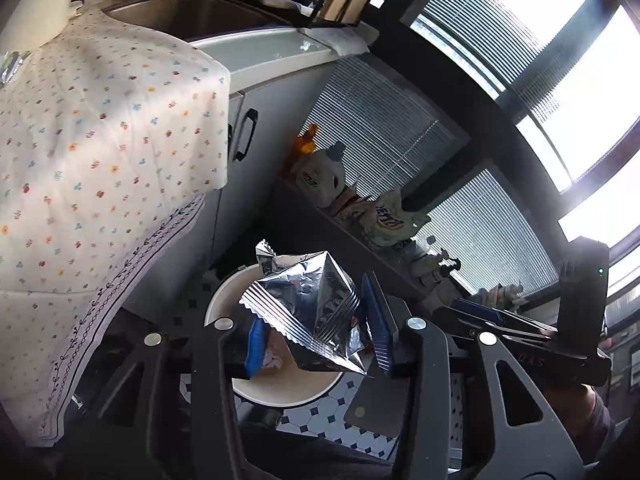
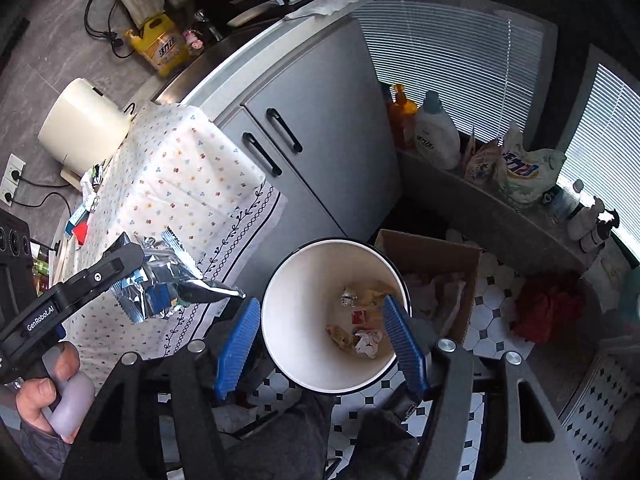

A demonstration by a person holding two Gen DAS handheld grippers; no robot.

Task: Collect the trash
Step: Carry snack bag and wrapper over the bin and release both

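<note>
Left tongs (image 1: 316, 340) on foil wrapper (image 1: 308, 312), long axis slanting toward bin (image 1: 280, 394).

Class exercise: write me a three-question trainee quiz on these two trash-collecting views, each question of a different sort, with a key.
1. True or false: the left gripper holds a silver foil wrapper.
2. Multiple choice: the right gripper is A) clamped on a bottle, B) open and holding nothing, C) holding a red cloth.
3. Fill in: the white bin on the tiled floor already holds crumpled ____.

Key: 1 true; 2 B; 3 trash.
</note>
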